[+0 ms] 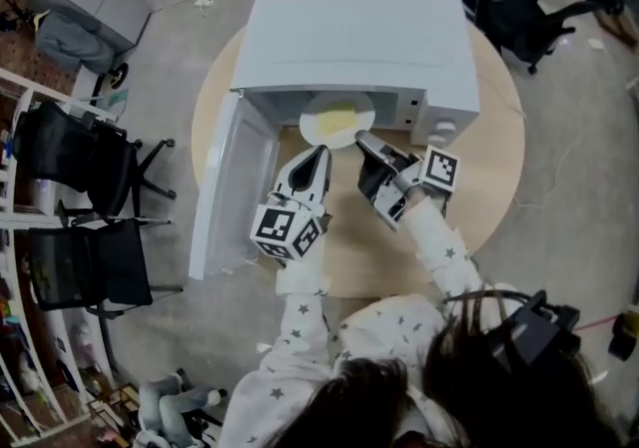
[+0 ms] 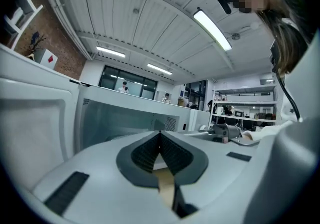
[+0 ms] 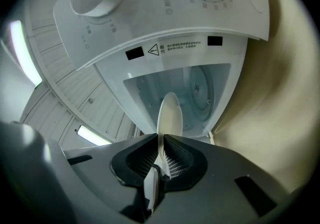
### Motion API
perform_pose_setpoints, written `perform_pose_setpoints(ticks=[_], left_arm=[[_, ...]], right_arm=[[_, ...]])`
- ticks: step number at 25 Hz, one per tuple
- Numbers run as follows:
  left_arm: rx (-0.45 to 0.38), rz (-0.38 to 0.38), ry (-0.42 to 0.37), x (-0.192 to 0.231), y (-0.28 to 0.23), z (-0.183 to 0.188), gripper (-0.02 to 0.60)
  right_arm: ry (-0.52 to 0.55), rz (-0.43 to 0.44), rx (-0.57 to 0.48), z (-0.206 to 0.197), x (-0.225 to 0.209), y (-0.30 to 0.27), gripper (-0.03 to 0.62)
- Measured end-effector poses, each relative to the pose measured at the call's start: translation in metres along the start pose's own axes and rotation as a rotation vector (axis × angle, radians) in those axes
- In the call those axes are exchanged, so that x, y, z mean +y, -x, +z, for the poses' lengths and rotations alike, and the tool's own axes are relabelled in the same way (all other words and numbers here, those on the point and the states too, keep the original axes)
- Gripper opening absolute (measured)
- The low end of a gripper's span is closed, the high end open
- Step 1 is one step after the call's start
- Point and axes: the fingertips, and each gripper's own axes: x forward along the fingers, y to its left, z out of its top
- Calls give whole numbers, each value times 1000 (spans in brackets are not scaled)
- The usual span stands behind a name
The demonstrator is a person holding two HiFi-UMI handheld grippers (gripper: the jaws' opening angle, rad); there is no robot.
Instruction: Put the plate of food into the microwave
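Clamping plate (image 1: 337, 121) rim, right claw (image 1: 371, 149); plate apparently level, half inside microwave (image 1: 359, 37).

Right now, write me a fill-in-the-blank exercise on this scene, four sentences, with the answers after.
1. The door of the microwave stands ____.
2. Of the left gripper and the right gripper, the one clamped on the plate is the ____ one.
3. The food on the plate is ____ in colour.
4. The microwave stands on a table whose top is ____ in shape.

Missing words: open; right; yellow; round.
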Motion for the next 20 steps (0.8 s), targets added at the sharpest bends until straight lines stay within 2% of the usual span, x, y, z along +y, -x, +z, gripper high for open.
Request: perform_pose_setpoints(ticks=[7,12,20], left_arm=[[54,-120,24,22,-24,-26,-5],[98,-199,14,30,-36,-44,-5],[105,-210,31,53,-65,-58,-5]], right_arm=[[26,-13,-151,20,-29,-26,25],[21,-15,-232,29,-47,-35,25],[26,-61,-276,44,-69,-44,25]])
